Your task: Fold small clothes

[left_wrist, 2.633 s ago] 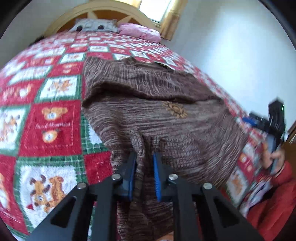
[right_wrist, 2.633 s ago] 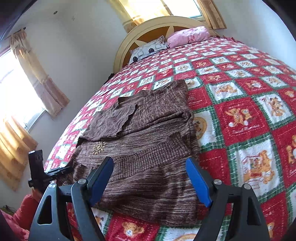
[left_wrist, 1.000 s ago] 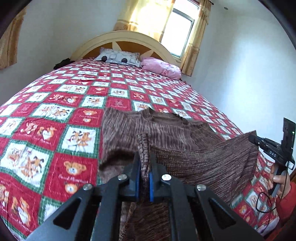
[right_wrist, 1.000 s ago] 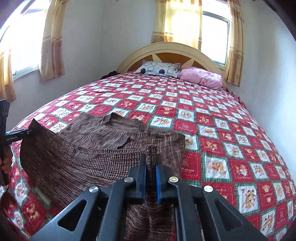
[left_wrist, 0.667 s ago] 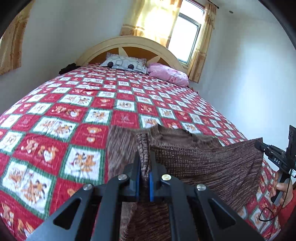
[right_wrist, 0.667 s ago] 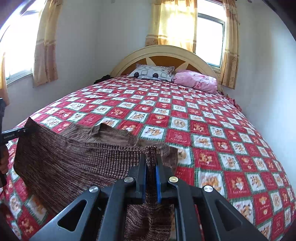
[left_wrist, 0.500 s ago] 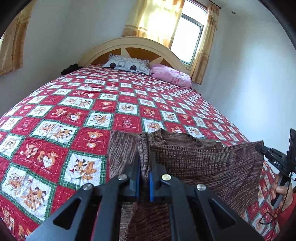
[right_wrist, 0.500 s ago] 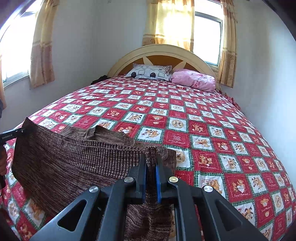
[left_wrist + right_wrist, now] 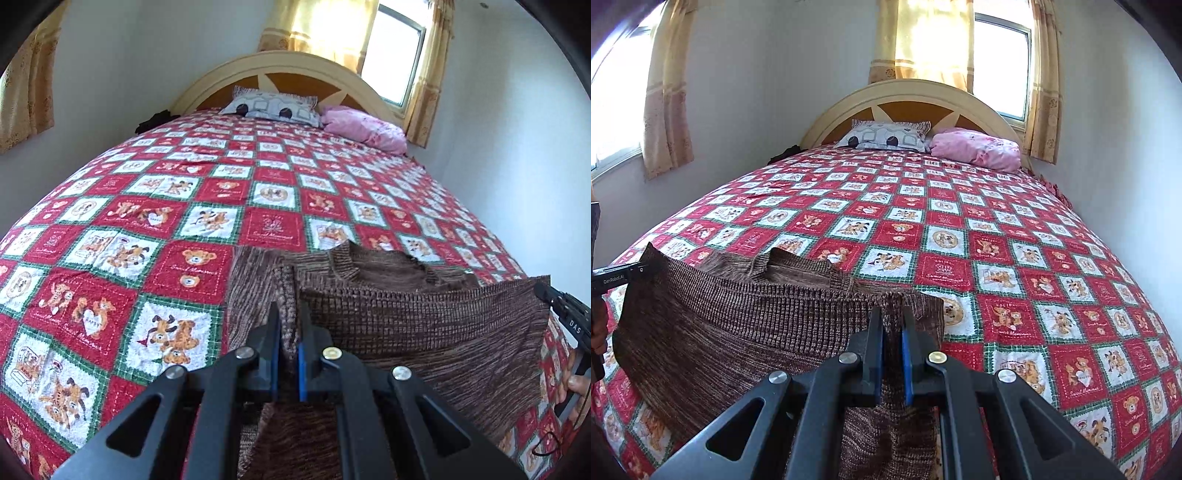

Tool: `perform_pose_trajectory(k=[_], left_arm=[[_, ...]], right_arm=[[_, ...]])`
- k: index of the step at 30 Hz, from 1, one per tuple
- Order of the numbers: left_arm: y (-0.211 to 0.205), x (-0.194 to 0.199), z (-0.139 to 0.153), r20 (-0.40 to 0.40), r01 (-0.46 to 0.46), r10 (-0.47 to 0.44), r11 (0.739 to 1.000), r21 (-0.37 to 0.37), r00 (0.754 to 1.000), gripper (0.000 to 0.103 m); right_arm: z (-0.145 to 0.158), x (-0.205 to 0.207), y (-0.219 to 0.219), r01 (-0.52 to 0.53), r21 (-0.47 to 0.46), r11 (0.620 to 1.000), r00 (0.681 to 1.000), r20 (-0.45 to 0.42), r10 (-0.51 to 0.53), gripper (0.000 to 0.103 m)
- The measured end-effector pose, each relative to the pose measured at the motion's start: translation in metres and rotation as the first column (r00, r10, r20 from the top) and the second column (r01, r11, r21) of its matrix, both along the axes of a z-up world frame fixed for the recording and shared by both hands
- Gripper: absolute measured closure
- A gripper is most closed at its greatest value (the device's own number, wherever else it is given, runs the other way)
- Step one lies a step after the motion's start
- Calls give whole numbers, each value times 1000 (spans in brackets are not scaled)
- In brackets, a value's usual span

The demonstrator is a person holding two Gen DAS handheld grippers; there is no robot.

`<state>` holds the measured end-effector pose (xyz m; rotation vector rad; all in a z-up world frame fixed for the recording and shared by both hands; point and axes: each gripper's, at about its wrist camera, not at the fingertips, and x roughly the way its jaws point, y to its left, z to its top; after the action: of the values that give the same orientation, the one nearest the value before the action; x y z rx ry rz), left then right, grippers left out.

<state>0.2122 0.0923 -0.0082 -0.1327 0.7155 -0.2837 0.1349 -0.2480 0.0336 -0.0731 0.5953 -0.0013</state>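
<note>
both claws point(image 9: 287, 317) point(image 9: 891, 325) angled down, clamping sweater point(image 9: 424, 317) hem

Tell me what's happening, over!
Left gripper and right gripper both shut on brown sweater. Hem lifted, stretched between them above quilt. Nothing in the way.

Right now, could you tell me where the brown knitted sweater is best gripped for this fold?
At its two hem corners, from the foot of the bed: the left gripper and right gripper each pinch one, stretching the brown knitted sweater taut above its collar.
</note>
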Motion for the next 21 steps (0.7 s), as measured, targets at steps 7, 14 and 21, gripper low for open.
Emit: perform_pose_trajectory(k=[7,14,21], left_arm=[[-2,10,-1,-10,-9,9,1000,-13,1000,96],[-4,25,-2,-24,-26,26,1000,-10,999,96],[-5,50,0,-28,-54,54,998,11,998,96]], right_arm=[[4,4,-4,12,31,999,1000,8,-13,95],[5,19,-3,11,5,1000,1000,0,-11,95],[2,56,-12,27,32,999,999,-27,-27,95]])
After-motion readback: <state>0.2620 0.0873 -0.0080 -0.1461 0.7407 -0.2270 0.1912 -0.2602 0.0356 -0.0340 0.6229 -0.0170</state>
